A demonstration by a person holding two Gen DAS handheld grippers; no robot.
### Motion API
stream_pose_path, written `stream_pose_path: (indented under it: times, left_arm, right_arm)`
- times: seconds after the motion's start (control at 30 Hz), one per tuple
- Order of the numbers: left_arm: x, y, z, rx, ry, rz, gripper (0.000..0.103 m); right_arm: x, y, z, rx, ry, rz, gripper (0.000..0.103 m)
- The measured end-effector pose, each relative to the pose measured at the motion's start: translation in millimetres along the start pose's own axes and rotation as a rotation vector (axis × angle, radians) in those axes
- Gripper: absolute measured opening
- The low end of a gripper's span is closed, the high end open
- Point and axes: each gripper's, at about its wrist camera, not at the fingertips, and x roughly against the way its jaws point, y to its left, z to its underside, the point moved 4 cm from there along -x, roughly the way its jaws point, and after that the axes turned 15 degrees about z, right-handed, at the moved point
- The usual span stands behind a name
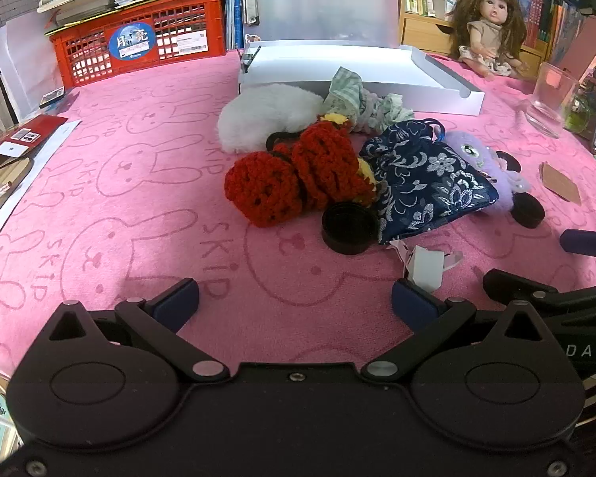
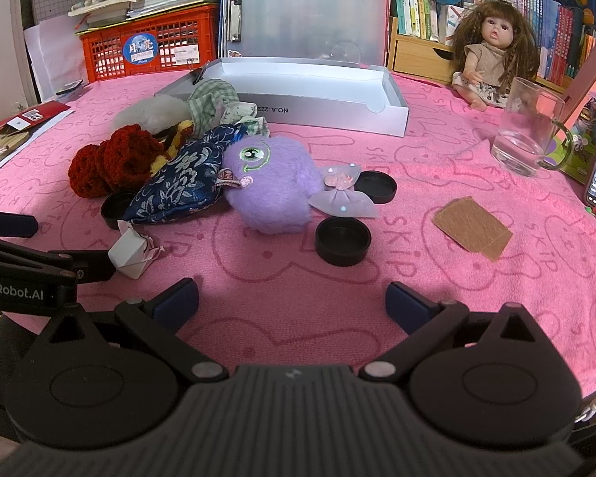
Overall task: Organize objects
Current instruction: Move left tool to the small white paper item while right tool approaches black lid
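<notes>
We see our left gripper (image 1: 295,303) and right gripper (image 2: 292,302): black linkage arms, silver rivets, dark blue pads (image 1: 177,303).

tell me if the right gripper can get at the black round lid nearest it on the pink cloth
Probably yes. The right gripper is open and empty, and the black round lid sits alone on bare pink cloth just ahead of it, apart from the purple plush, with nothing in between.

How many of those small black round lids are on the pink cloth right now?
3. One sits open side up, in front of the purple plush; one lies behind the plush's bow; one is tucked against the blue pouch. The pile may hide more.
</notes>
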Motion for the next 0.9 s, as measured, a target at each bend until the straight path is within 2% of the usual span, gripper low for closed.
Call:
stream_pose_path:
  times: [0.57, 0.9]
  left_arm:
    - [1.4, 1.2, -0.2, 0.003, 0.007, 0.005, 0.103]
    - [13.7, -10.4, -2.2, -0.038, -0.021, 0.083, 0.081]
  right_arm:
    - [2.5, -2.3, -4.3, -0.017, -0.023, 0.001, 0.103]
    - [4.7, -6.9, -10.1, -0.016, -0.060, 0.011, 0.103]
